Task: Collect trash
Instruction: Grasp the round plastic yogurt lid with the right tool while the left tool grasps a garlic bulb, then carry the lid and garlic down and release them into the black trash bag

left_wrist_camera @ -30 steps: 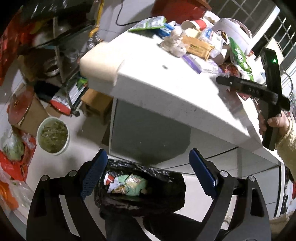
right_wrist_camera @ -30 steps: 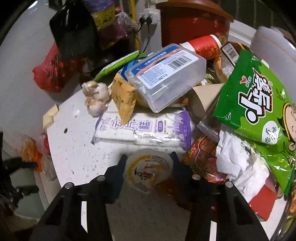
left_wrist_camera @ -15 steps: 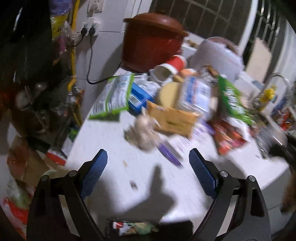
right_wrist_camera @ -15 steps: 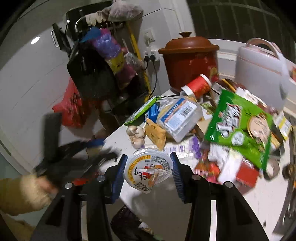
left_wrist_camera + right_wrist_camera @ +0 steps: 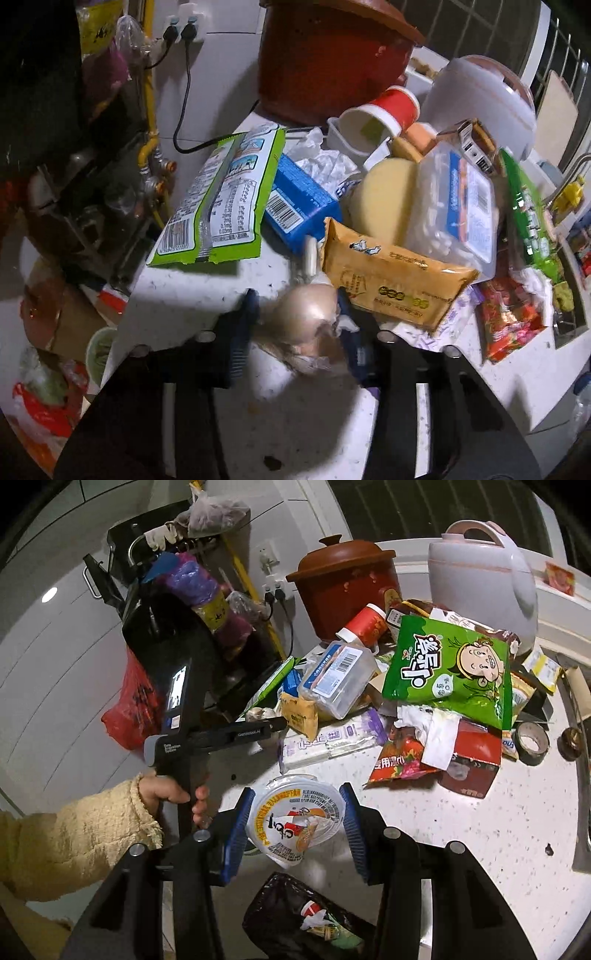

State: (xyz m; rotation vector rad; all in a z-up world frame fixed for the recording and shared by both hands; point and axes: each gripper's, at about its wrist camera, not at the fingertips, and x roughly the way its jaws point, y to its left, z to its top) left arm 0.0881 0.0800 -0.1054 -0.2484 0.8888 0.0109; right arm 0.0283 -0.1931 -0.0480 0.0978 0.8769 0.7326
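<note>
My left gripper (image 5: 295, 325) has its jaws closed around a pale garlic-like bulb (image 5: 306, 325) on the white counter (image 5: 192, 291), beside an orange wipes pack (image 5: 391, 284). It also shows in the right wrist view (image 5: 273, 725) at the trash pile's left edge. My right gripper (image 5: 295, 823) is shut on a clear plastic cup with a printed lid (image 5: 295, 816), held above a black trash bag (image 5: 310, 919) that holds wrappers.
A pile of trash covers the counter: a green snack bag (image 5: 447, 672), clear swab box (image 5: 336, 679), red paper cup (image 5: 365, 624), tissue pack (image 5: 328, 738), red wrapper (image 5: 402, 760), tape roll (image 5: 532, 742). A brown pot (image 5: 347, 587) and rice cooker (image 5: 484, 579) stand behind.
My left gripper rose from over the trash bag to the counter and closed on the bulb. My right gripper lifted the cup off the counter and drew back over the bag.
</note>
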